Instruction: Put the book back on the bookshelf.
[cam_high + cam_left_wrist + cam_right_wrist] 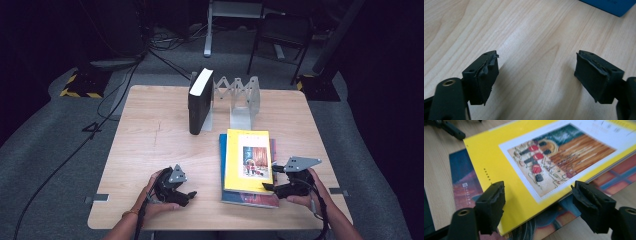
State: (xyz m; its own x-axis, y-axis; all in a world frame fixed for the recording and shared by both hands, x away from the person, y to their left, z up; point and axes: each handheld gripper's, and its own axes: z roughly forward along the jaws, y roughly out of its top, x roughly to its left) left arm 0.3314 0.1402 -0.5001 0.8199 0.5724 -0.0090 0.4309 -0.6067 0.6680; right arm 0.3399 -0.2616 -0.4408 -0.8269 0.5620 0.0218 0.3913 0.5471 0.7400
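Note:
A yellow picture book (247, 160) (506, 165) lies on top of a flat stack at the table's front right, over a blue and red book (245, 198) (461, 185). My right gripper (270, 177) (537, 205) is at the stack's near right corner. It is open, its jaws stand to either side of the yellow book's corner, and the pads do not press on it. My left gripper (189, 197) (536, 75) rests open over bare wood at the front left with nothing between its jaws. A blue book corner (609, 5) shows beyond it.
A thick black book (200, 102) stands upright at the back of the wooden table (150, 140), against a metal folding book rack (245, 97). Chairs and cables lie on the floor beyond the table.

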